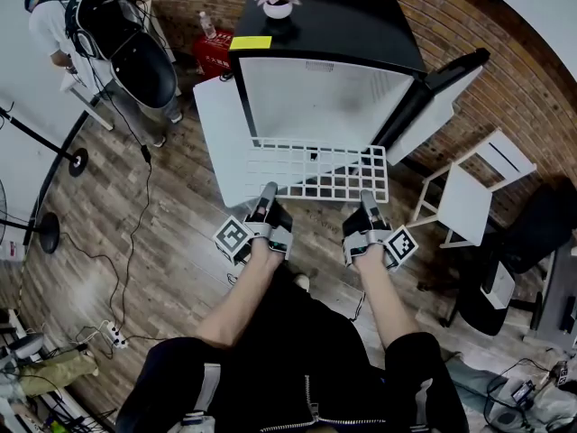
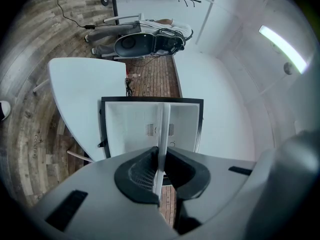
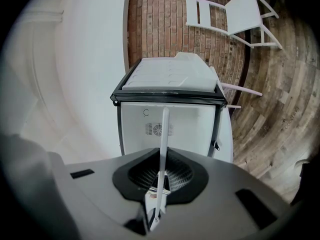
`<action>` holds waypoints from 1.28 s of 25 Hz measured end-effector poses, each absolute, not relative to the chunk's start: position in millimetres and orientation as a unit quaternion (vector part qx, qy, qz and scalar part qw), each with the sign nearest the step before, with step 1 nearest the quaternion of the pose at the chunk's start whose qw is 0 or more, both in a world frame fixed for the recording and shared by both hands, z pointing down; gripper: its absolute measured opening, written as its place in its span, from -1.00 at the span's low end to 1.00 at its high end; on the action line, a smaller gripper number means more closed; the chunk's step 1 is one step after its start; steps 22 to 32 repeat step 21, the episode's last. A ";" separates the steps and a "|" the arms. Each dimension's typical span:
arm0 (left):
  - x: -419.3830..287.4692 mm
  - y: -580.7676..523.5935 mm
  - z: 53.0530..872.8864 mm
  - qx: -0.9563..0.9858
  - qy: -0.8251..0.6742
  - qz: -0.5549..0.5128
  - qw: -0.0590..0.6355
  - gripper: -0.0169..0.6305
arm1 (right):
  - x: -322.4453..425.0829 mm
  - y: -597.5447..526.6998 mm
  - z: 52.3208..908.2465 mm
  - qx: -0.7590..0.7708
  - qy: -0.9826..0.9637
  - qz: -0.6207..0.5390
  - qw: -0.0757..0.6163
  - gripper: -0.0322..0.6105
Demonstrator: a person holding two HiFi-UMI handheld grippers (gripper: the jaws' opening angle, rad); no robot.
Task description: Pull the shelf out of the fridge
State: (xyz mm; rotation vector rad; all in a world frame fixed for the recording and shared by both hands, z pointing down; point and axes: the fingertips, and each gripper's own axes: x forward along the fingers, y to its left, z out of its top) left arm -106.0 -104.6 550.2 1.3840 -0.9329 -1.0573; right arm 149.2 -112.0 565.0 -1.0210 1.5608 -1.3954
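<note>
Fridge [image 1: 329, 25]: black, at 12 o'clock, its door [image 1: 442, 93] open toward 2 o'clock.
Shelf [image 1: 315, 171]: white grid, lying flat, far edge at the fridge's open front, reaching toward 6 o'clock.
Left gripper [image 1: 268, 191]: jaws pinching the shelf's near edge, at 7 o'clock.
Right gripper [image 1: 368, 197]: jaws pinching the same edge, at 5 o'clock.

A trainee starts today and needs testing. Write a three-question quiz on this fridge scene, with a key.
1. True or false: the left gripper and the right gripper are both shut on the wire shelf.
2. What stands on top of the fridge? A) kettle B) potted plant C) book
3. Fill in: the fridge door stands ____.
Key: 1 true; 2 B; 3 open.
</note>
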 end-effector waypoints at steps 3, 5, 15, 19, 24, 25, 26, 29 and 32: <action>-105.7 -103.9 550.0 0.587 -0.394 -0.445 0.549 -0.83 | 149.7 -111.2 564.9 -0.403 0.614 -0.551 0.396 -0.80; -105.2 -104.3 548.7 0.590 -0.395 -0.444 0.546 -0.83 | 150.0 -111.3 564.5 -0.402 0.614 -0.552 0.398 -0.80; -103.8 -102.4 547.5 0.592 -0.392 -0.446 0.545 -0.83 | 150.3 -109.1 565.3 -0.398 0.613 -0.553 0.400 -0.80; -104.9 -100.6 549.8 0.591 -0.396 -0.443 0.546 -0.83 | 149.5 -107.2 566.6 -0.399 0.611 -0.555 0.399 -0.80; -105.0 -100.0 549.5 0.590 -0.396 -0.444 0.546 -0.83 | 148.8 -106.5 567.0 -0.398 0.611 -0.556 0.399 -0.80; -105.0 -100.0 549.5 0.590 -0.396 -0.444 0.546 -0.83 | 148.8 -106.5 567.0 -0.398 0.611 -0.556 0.399 -0.80; -105.0 -100.0 549.5 0.590 -0.396 -0.444 0.546 -0.83 | 148.8 -106.5 567.0 -0.398 0.611 -0.556 0.399 -0.80; -105.0 -100.0 549.5 0.590 -0.396 -0.444 0.546 -0.83 | 148.8 -106.5 567.0 -0.398 0.611 -0.556 0.399 -0.80; -105.0 -100.0 549.5 0.590 -0.396 -0.444 0.546 -0.83 | 148.8 -106.5 567.0 -0.398 0.611 -0.556 0.399 -0.80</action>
